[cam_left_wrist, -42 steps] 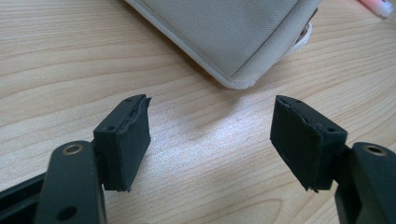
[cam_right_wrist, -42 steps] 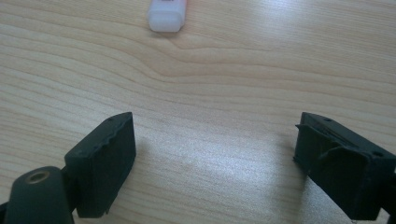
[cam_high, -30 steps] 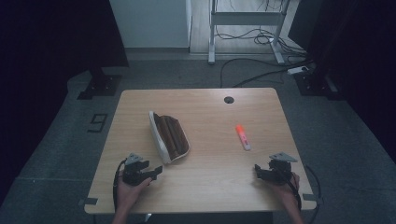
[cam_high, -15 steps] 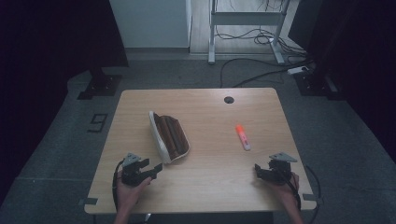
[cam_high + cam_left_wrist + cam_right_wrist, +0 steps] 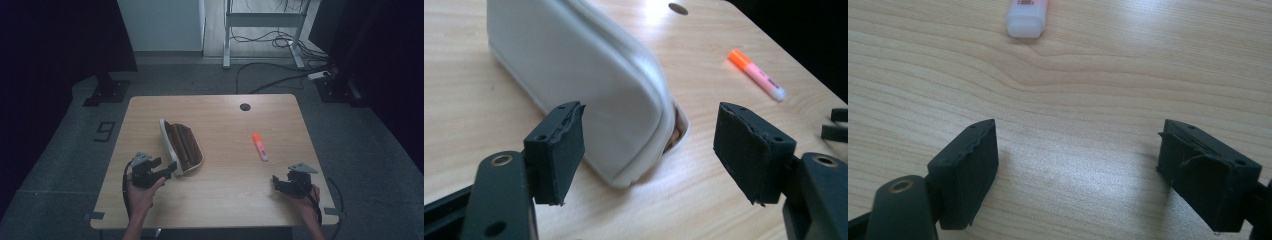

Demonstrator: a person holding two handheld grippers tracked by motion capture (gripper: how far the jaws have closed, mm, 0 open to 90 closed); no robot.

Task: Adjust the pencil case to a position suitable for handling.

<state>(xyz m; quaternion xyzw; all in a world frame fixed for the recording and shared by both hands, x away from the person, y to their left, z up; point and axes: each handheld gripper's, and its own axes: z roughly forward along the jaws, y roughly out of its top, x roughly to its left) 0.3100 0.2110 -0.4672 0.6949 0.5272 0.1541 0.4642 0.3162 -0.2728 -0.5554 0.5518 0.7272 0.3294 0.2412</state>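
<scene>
- Two grippers low on the table [image 5: 220, 200], both spread wide, holding nothing.
- Left gripper [image 5: 165, 169] now closer to the pouch [image 5: 181, 146] than a second ago, almost touching its near end.
- Right gripper [image 5: 281, 183] unmoved, well short of the pen [image 5: 259, 147].
- Looks set to grab the pouch next.

The table [image 5: 220, 195] is pale wood with a fine grain and a smooth, faintly shiny finish that catches the light. On its left half the pouch [image 5: 589, 85] has a white, smooth outside that looks like soft matt plastic or leatherette, and a brown lining [image 5: 184, 145]. To the right, the highlighter [image 5: 756, 74] is glossy plastic, pink with an orange cap. Both grippers [image 5: 649, 150] [image 5: 1078, 165] are matt black plastic, their pads [image 5: 566, 145] rough and chipped at the edges.
</scene>
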